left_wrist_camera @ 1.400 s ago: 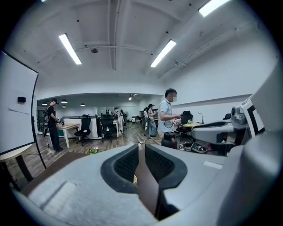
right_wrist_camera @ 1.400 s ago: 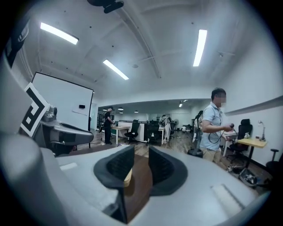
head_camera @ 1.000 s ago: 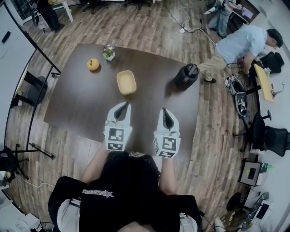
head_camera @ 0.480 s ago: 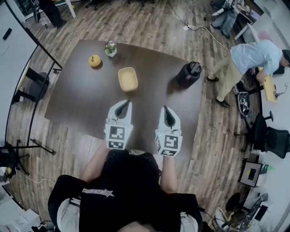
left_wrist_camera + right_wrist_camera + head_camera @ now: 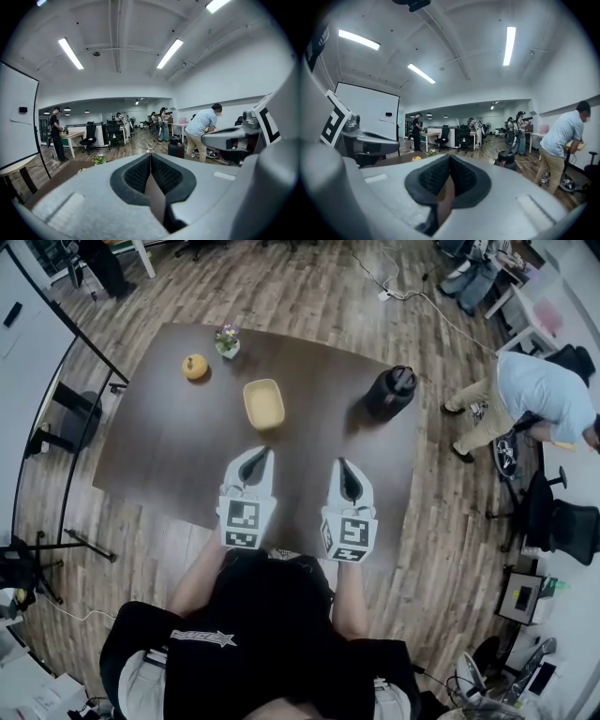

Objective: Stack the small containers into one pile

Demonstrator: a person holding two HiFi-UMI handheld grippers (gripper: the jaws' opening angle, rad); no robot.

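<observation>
Head view steeply above table [image 5: 159, 446], tool views low, level, sharing jug [image 5: 176, 148]

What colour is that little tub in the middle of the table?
Pale yellow; the head view shows the tub best.

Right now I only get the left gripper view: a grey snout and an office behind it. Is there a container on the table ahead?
Observer: Yes. One yellow container lies on the dark table, past the tip of the left gripper.
Operator: Is the other gripper holding anything?
Observer: No. The right gripper has its jaws shut on nothing.
Operator: What sits around that container?
Observer: It stands apart, between a small orange object on its left and a black jug on its right.
</observation>
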